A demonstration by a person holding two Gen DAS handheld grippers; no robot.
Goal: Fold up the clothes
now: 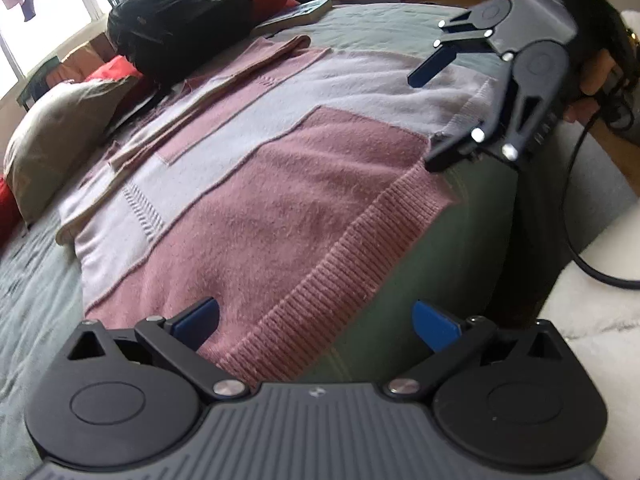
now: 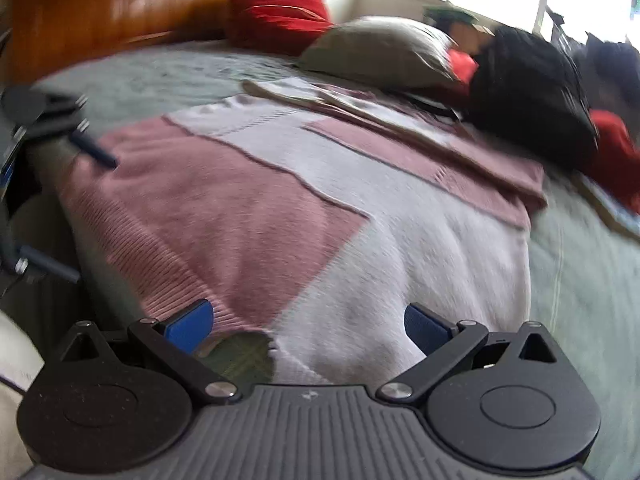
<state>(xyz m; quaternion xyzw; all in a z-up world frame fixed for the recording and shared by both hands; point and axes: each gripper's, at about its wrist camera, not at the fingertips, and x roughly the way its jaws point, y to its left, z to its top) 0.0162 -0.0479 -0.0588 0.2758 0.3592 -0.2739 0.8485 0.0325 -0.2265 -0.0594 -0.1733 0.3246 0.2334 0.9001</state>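
A pink and lilac patchwork sweater (image 1: 280, 184) lies flat on the green bed cover (image 1: 400, 292), its ribbed hem toward me and a sleeve folded across its far part. My left gripper (image 1: 316, 324) is open at the pink corner of the hem, one finger over the knit and the other over the cover. My right gripper (image 1: 438, 110) is open at the lilac end of the hem. In the right wrist view, which is blurred, the sweater (image 2: 320, 200) fills the middle, the right gripper (image 2: 308, 328) straddles the hem edge, and the left gripper (image 2: 72, 208) stands open at far left.
A black backpack (image 1: 180, 24) sits just beyond the sweater, beside a beige pillow (image 1: 60, 132), red cushions (image 2: 280, 16) and a book (image 1: 300, 12). A brown headboard (image 2: 120, 8) backs the bed. A black cable (image 1: 580, 240) hangs at the bed's near edge.
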